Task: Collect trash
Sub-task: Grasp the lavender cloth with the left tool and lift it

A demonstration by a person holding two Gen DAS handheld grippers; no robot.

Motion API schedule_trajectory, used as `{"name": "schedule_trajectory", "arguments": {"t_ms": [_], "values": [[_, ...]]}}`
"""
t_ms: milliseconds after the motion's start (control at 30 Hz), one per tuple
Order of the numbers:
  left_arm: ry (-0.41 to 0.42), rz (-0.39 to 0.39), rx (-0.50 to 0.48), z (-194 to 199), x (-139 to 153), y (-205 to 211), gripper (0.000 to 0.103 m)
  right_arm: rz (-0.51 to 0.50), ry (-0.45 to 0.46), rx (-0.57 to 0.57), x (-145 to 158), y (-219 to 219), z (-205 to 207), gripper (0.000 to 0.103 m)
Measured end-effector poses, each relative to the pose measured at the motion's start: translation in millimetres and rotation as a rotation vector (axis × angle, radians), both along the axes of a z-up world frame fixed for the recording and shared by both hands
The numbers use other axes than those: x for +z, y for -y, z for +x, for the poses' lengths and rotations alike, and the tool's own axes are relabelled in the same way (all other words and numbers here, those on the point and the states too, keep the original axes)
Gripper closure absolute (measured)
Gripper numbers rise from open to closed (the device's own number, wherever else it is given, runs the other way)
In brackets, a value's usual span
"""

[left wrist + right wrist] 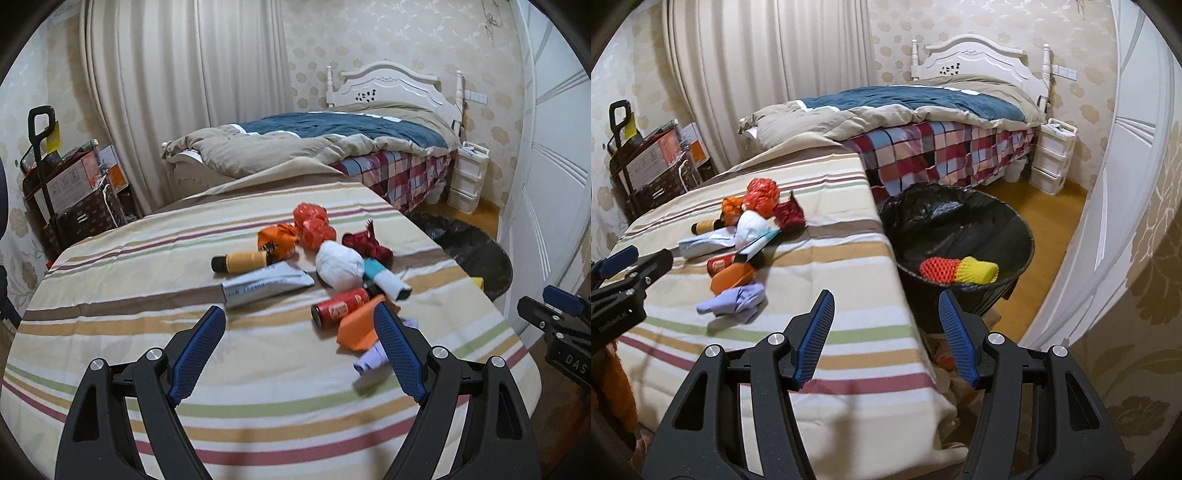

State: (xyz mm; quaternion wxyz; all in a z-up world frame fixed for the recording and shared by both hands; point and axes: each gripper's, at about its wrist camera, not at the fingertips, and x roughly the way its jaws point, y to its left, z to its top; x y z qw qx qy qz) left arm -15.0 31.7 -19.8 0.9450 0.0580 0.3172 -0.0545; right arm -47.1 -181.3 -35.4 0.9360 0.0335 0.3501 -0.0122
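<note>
A pile of trash lies on the striped tablecloth [110,332]: a red can [340,308], an orange wrapper [360,328], a lilac wrapper [733,301], a silver tube [264,288], a white wad [340,267], a yellow roll [242,262] and red and orange crumpled bags [314,225]. My left gripper [299,317] is open and empty, just short of the can. My right gripper [886,301] is open and empty above the table's right edge, near the black-lined bin [960,218]. The bin holds red and yellow foam nets [958,271].
A bed [923,110] with a checked sheet stands behind the table. A white drawer unit [1051,155] stands beside it. Boxes and a cart [70,184] stand at the left by the curtain. A white door [1126,166] is at the right.
</note>
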Motion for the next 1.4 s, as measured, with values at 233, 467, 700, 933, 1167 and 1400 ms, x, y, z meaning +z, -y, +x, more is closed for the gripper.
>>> {"name": "schedule_trajectory", "arguments": {"t_ms": [233,467,700,933,1167,1400], "values": [[-0.022,0.018,-0.057,-3,-12,21,0.021,0.006,-0.008,0.019,-5,-5,1,0.046],[-0.101,0.026,-0.091,9,-33,31,0.036,0.024,-0.019,0.005,-8,4,6,0.046],[-0.156,-0.01,-0.135,11,-43,32,0.06,0.028,-0.03,0.01,-12,2,9,0.046],[-0.179,-0.038,-0.205,5,-45,37,0.086,0.023,-0.024,0.017,-10,0,8,0.045],[-0.177,-0.077,-0.241,1,-42,35,0.099,0.022,-0.024,0.019,-9,-1,8,0.045],[-0.174,-0.078,-0.24,1,-41,37,0.099,0.024,-0.024,0.018,-9,-1,8,0.045]]}}
